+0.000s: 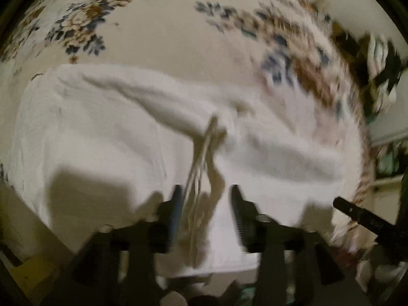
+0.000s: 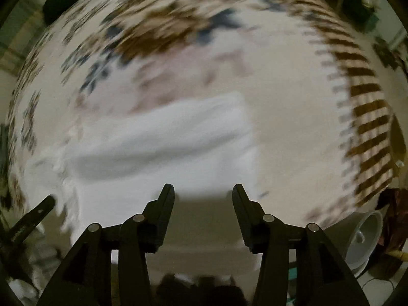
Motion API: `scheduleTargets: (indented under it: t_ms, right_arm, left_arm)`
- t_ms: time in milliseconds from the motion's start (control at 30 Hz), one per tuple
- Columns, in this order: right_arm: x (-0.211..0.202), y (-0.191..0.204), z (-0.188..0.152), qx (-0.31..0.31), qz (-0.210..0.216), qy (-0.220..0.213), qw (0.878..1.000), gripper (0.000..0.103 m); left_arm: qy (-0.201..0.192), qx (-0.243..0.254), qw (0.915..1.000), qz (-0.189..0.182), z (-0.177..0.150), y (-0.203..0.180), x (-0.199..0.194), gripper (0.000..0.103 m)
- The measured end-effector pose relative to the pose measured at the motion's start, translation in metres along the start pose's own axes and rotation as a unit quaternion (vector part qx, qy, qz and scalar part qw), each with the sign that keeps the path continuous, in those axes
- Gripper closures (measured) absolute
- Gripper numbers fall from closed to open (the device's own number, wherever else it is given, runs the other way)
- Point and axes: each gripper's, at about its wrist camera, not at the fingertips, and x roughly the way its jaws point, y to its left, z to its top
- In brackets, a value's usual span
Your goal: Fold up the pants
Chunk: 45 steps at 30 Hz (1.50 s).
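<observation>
White pants [image 1: 102, 132] lie spread on a floral bedspread [image 1: 158, 33], rumpled, with a long ridge of cloth across the middle. Their drawstring [image 1: 204, 168] runs from the ridge down between the jaws of my left gripper [image 1: 206, 191], which is open above the cloth and holds nothing. In the right wrist view the pants [image 2: 163, 137] lie in a folded roll ahead of my right gripper [image 2: 203, 190], which is open and empty just above their near edge. Both views are motion-blurred.
The bedspread's brown striped border [image 2: 369, 117] curves along the right. A white bowl-like container [image 2: 362, 239] sits off the bed at lower right. The other gripper's finger shows at each view's edge [image 1: 362, 216] [image 2: 33, 216]. Clutter [image 1: 382, 58] lies beyond the bed.
</observation>
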Motion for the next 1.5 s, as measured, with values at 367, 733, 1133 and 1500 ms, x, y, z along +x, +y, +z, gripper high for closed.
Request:
scheduleTargets:
  t_ms: [367,733,1133,1500]
  right_arm:
    - [0.036,0.031,-0.071,-0.072,-0.04,0.072,0.994,0.054]
    - [0.028,0.034,-0.048,-0.061,-0.036,0.091,0.993,0.054]
    - [0.021,0.056,-0.025,-0.033,0.043,0.046,0.997,0.039]
    - [0.052,0.081,-0.045,-0.044,0.013,0.048,0.998,0.039]
  left_arm:
    - [0.054,0.036,0.996,0.061,-0.051,0.006,0.028,0.033]
    - [0.02,-0.022,0.9994,0.016,-0.047,0.034,0.002,0.031]
    - [-0.108,-0.319,0.9409,0.036,-0.044,0.226,-0.051,0.009]
    - [-0.231,-0.257,0.9383,0.012,-0.019,0.23,-0.096,0.093]
